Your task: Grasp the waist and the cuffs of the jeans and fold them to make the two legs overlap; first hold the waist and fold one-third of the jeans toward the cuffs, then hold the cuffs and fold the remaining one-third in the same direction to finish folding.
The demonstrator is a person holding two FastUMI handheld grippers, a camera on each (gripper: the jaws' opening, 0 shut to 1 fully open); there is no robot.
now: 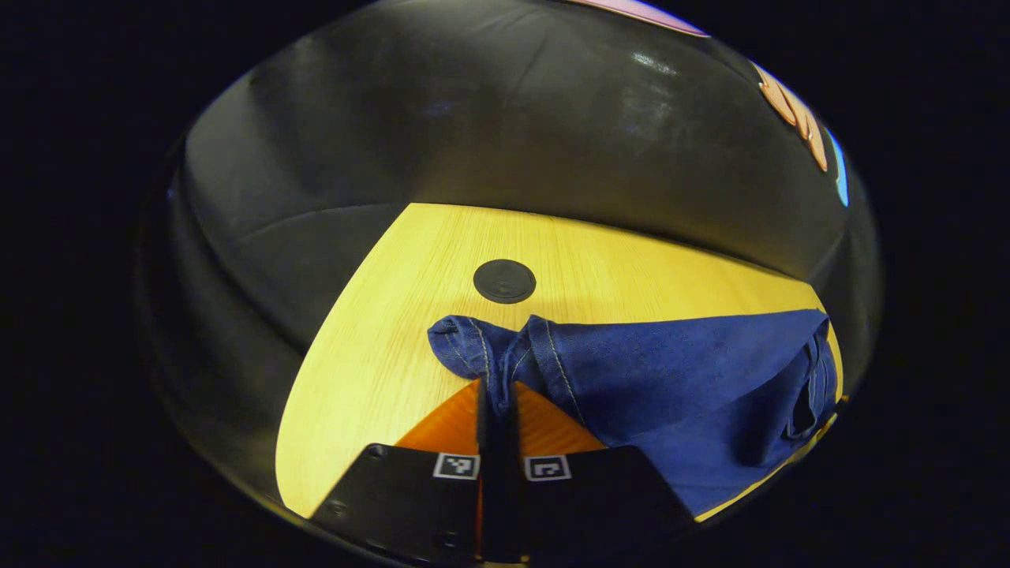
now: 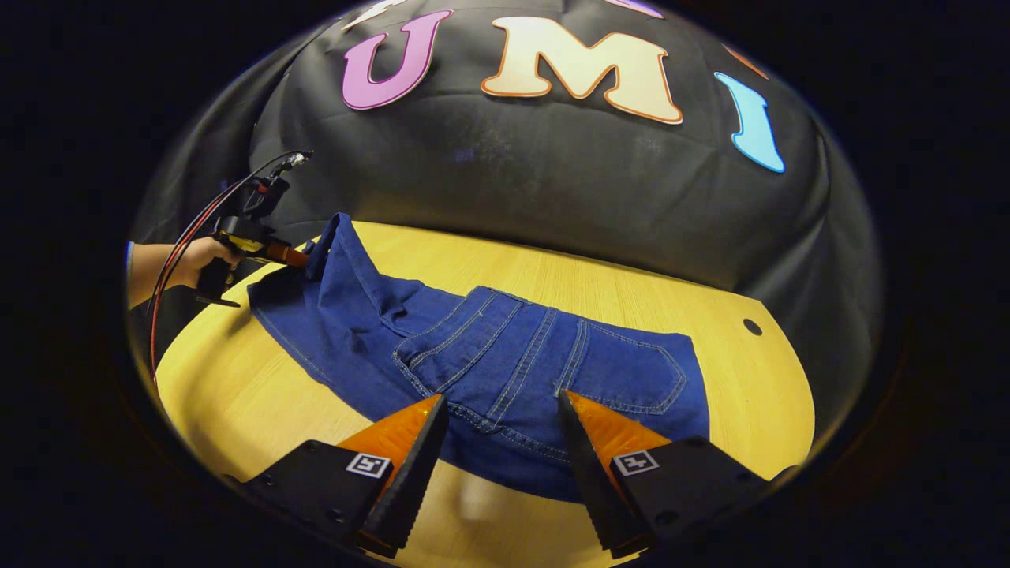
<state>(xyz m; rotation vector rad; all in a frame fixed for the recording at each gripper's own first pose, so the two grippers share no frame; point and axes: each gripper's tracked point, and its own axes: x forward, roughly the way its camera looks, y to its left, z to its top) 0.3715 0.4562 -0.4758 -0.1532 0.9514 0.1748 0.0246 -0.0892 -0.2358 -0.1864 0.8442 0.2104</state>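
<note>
Dark-blue jeans [image 2: 505, 355] lie back-pockets up; left claw [image 1: 497, 394] pinches a cuff, right claw [image 2: 503, 406] gapes empty.

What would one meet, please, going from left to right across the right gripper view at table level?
Hand → left claw pinching a raised cuff → jeans → small dark hole in the table.

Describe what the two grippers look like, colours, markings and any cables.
Right gripper: black wedge bodies, orange fingers with black serrated inner edges, a square black-and-white marker on each. Left gripper: the same black bodies, orange fingers and square markers; red and black cables loop from it.
</note>
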